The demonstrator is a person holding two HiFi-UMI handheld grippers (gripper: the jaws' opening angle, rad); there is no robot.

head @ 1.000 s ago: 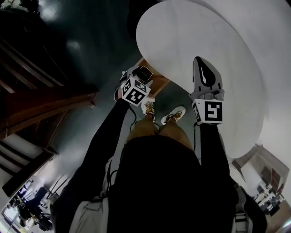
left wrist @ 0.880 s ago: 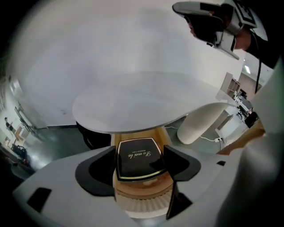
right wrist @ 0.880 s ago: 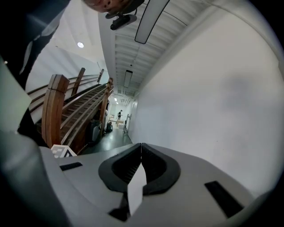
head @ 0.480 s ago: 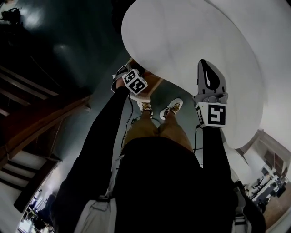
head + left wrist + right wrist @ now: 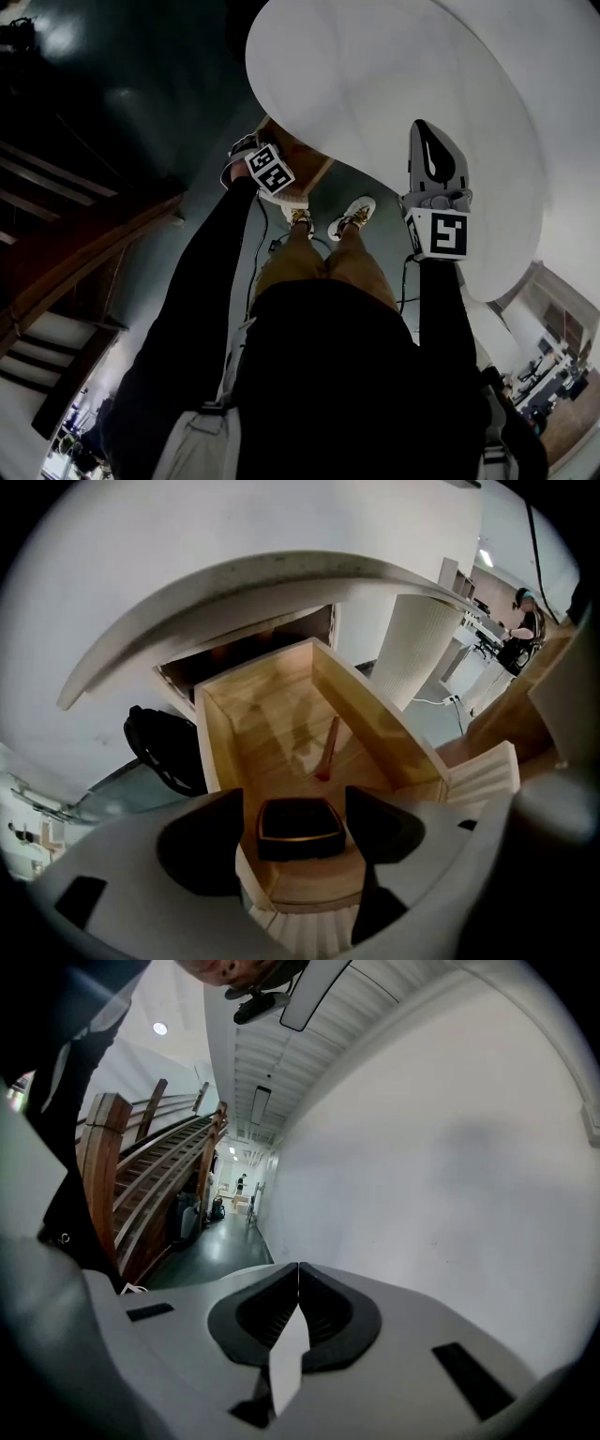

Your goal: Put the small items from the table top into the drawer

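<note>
My left gripper (image 5: 298, 808) is shut on a small black box (image 5: 298, 829) with a thin gold rim, held low over the front end of the open wooden drawer (image 5: 211, 733). A reddish stick (image 5: 328, 750) lies on the drawer floor further in. In the head view the left gripper (image 5: 251, 155) reaches to the drawer (image 5: 307, 161) under the round white table top (image 5: 394, 84); the box is hidden there. My right gripper (image 5: 429, 141) hangs over the table top, shut with nothing in it. In its own view the right gripper (image 5: 298, 1269) points at a white wall.
The white table top's edge (image 5: 281, 574) overhangs the drawer, and its ribbed white pedestal (image 5: 412, 649) stands to the right. A black object (image 5: 159, 752) sits on the floor left of the drawer. Wooden stairs (image 5: 56, 225) rise at the left. My feet (image 5: 352, 216) are below the drawer.
My left gripper has carried the black box up and to the left, in over the drawer. The right gripper has stayed in place over the table.
</note>
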